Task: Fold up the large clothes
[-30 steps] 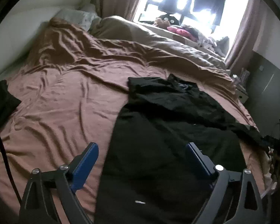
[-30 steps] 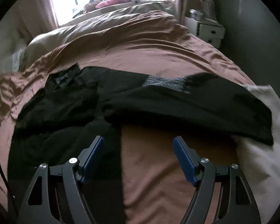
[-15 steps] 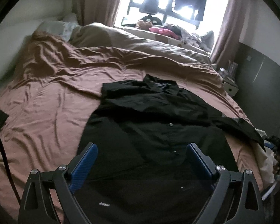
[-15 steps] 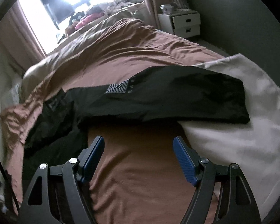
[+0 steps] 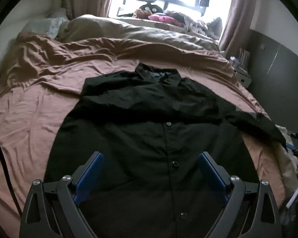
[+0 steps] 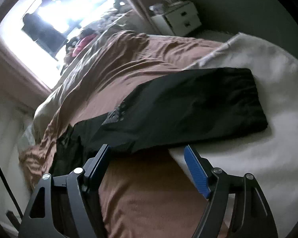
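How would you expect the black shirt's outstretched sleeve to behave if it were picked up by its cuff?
The sleeve would probably droop limply: it follows the bedding's contours and creases softly. It looks thin, so likely light. On the sheet, it may slide rather than catch.

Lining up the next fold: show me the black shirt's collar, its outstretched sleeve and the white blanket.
collar [image 5: 157, 73], left wrist view, on its middle, at the shirt's far end.
outstretched sleeve [image 6: 198, 107], right wrist view, on its mid-length.
white blanket [image 6: 268, 75], right wrist view, on bare blanket beyond the cuff.

Black shirt [image 5: 149, 138] on bed [image 5: 39, 103], seemingly buttoned.
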`<state>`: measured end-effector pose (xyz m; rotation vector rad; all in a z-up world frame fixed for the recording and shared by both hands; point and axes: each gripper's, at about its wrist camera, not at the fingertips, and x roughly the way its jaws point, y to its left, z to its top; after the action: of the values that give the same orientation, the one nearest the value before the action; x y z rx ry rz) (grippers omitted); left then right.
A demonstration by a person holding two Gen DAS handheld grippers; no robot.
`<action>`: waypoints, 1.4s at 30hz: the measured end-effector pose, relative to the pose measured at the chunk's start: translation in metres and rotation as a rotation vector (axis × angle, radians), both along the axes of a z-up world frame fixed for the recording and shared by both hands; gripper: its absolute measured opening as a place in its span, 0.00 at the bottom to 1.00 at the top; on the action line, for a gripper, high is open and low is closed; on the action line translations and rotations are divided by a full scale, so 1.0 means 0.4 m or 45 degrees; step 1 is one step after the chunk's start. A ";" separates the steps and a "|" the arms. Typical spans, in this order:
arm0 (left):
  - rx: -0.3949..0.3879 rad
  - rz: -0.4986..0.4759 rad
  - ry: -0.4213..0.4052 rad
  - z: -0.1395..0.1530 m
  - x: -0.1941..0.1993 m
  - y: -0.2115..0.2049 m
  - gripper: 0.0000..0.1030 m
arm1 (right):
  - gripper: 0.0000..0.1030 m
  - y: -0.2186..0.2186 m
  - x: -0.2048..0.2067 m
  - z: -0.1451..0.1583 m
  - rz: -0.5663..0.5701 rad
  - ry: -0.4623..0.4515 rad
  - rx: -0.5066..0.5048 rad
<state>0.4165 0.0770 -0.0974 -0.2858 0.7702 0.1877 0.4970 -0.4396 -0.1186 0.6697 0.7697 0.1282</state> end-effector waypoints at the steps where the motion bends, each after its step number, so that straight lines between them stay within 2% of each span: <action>1: -0.001 -0.005 0.009 -0.007 0.010 -0.002 0.94 | 0.67 -0.008 -0.002 -0.014 -0.012 0.023 0.063; 3: -0.006 -0.009 0.016 -0.018 0.022 -0.003 0.94 | 0.67 -0.020 -0.013 -0.040 -0.010 0.022 0.204; 6: -0.012 -0.017 0.029 -0.040 0.041 -0.003 0.94 | 0.65 -0.031 -0.017 -0.057 -0.028 0.003 0.221; 9: -0.022 -0.017 0.052 -0.062 0.052 -0.003 0.94 | 0.53 -0.050 -0.017 -0.061 -0.078 -0.019 0.197; 14: -0.029 -0.016 0.066 -0.081 0.052 0.004 0.94 | 0.45 -0.066 -0.007 -0.091 -0.185 0.017 0.260; 17: -0.049 0.000 0.072 -0.090 0.051 0.018 0.94 | 0.34 -0.071 -0.005 -0.103 -0.263 0.033 0.282; 19: -0.048 0.003 0.078 -0.094 0.051 0.026 0.94 | 0.10 -0.062 -0.002 -0.090 -0.288 0.011 0.274; 20: -0.044 0.004 0.079 -0.094 0.052 0.029 0.94 | 0.07 -0.059 -0.005 -0.082 -0.288 -0.008 0.268; 22: -0.036 0.007 0.075 -0.095 0.051 0.040 0.94 | 0.03 -0.044 -0.012 -0.050 -0.284 -0.058 0.234; 27: -0.057 0.023 0.069 -0.102 0.054 0.075 0.94 | 0.01 0.047 -0.026 0.075 -0.214 -0.179 0.078; 35: -0.075 0.035 0.027 -0.094 0.034 0.134 0.94 | 0.01 0.294 -0.051 0.311 -0.031 -0.391 -0.138; 42: -0.113 0.065 -0.028 -0.073 -0.006 0.215 0.94 | 0.01 0.503 -0.087 0.415 0.151 -0.508 -0.263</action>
<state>0.4142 0.1629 -0.1265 -0.3912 0.7506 0.1987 0.4621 -0.2382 0.0475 0.3845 0.4297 0.2776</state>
